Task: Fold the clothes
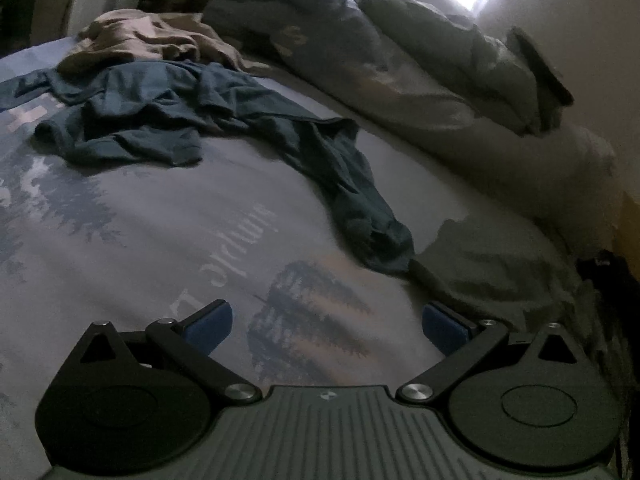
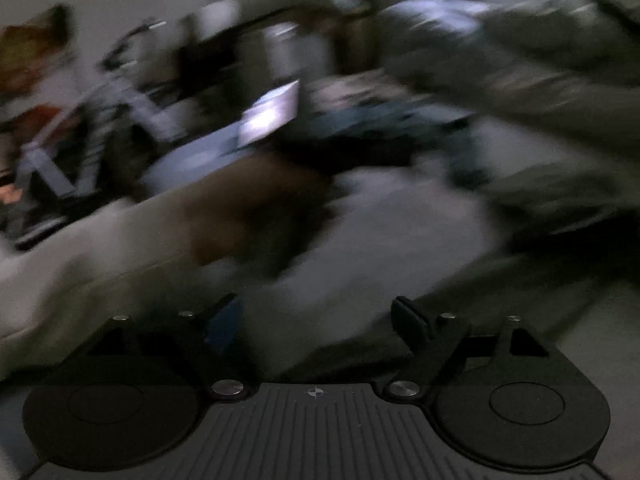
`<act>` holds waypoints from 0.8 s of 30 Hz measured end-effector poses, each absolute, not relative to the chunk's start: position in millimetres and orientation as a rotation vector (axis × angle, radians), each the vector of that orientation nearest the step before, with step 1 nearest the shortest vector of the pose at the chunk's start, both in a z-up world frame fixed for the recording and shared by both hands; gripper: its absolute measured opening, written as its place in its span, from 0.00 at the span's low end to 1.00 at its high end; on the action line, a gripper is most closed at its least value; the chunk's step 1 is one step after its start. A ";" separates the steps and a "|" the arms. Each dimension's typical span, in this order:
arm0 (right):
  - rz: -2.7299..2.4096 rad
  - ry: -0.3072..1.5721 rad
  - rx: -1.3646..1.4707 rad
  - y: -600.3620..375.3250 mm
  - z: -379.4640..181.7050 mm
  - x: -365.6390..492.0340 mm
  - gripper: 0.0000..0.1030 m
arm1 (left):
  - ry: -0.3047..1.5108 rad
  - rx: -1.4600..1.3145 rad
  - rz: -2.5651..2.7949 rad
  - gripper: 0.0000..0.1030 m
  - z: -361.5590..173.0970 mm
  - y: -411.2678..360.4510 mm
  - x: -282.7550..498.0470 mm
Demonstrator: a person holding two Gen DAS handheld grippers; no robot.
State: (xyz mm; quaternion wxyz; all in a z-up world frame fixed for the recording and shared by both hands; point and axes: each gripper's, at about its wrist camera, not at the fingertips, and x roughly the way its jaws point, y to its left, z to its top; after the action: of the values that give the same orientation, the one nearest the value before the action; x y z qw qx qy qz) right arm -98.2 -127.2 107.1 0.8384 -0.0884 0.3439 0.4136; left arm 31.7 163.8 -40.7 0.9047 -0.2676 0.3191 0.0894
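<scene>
A blue garment [image 1: 224,120] is spread crumpled on the bed [image 1: 168,216], its long axis running diagonally. Both grippers' jaws are seen wide open, apparently empty.

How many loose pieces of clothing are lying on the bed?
3 visible: a tan garment far left, a teal garment sprawled mid-bed, an olive garment near right. The bedding could hide more.
</scene>
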 end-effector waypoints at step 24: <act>0.407 0.578 0.248 -176.1 23.1 84.9 0.05 | 0.714 -0.589 0.134 1.00 -48.4 147.2 50.2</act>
State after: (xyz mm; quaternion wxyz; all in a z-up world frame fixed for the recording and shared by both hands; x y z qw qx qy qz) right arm 84.9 -176.1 23.1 0.9307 0.1210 0.2821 0.1989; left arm 50.2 147.2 -48.4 0.8926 -0.2841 0.3440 0.0645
